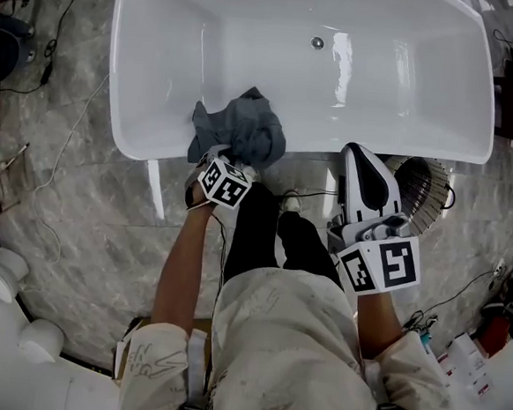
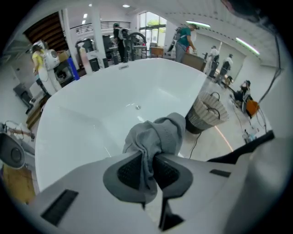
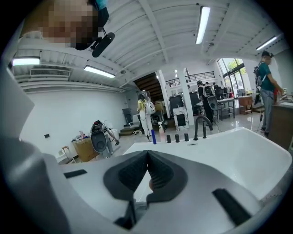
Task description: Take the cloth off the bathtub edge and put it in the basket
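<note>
The grey cloth [image 2: 155, 135] is bunched over the bathtub's [image 1: 123, 101] near edge, clamped between the left gripper's [image 2: 147, 167] jaws. The basket [image 1: 426, 191] stands on the floor beside the tub, near the right gripper [image 3: 147, 157], whose jaws are closed on nothing.

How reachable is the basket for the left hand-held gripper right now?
Probably yes: the left hand-held gripper, shut on the cloth, has the basket in plain view beside the bathtub; only the right hand-held gripper stands between them.

Cannot see part of the basket [image 1: 424, 191] behind the right gripper [image 1: 359, 159], nor the lower end of the cloth [image 2: 155, 135] pinched inside the left gripper [image 2: 147, 167].
</note>
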`<state>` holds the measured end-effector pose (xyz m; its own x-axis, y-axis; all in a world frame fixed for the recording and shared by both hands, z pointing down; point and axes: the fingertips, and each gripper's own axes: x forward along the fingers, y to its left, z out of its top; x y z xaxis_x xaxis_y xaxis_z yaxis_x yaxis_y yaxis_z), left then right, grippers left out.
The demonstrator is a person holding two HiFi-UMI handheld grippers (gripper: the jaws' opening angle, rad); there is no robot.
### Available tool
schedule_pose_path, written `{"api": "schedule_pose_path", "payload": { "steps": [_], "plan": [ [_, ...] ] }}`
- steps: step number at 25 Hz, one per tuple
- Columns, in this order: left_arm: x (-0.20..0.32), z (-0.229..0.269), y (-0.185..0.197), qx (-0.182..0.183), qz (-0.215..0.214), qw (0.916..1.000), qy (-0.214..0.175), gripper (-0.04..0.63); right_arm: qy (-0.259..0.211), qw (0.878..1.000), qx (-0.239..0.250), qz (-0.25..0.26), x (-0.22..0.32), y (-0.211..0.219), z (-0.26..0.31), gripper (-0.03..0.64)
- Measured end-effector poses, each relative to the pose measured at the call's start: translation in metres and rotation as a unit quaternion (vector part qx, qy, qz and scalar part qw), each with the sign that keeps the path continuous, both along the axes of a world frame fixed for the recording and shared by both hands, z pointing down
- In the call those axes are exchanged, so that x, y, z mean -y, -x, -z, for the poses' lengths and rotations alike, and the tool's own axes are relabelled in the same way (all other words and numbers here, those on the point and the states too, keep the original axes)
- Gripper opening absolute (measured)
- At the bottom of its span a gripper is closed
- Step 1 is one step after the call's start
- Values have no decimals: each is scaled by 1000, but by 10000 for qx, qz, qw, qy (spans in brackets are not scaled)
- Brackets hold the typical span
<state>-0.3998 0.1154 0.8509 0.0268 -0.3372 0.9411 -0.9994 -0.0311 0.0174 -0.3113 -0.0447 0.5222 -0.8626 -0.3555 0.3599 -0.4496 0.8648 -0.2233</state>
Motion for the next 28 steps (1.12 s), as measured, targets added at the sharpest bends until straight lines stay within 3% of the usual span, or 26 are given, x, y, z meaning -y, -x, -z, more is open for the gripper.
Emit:
{"api": "schedule_pose_path", "payload": {
  "steps": [7, 14, 21, 28],
  "plan": [
    [10, 74, 4, -250, 1084, 9891, -963, 38, 75, 9998, 179, 24, 4, -7, 7, -12],
    [22, 165, -4, -201, 1687, 9642, -2038, 38, -70, 9992, 369, 120, 3, -18, 27, -12],
    [37, 261, -5, -84, 2186, 9220, -3194, 31, -229, 9982, 544, 75, 8, -27, 51, -12],
    [59, 385, 6, 340, 2183, 8648, -4508, 14, -487, 9956, 794, 31, 21, -28, 89, -12]
  ]
}}
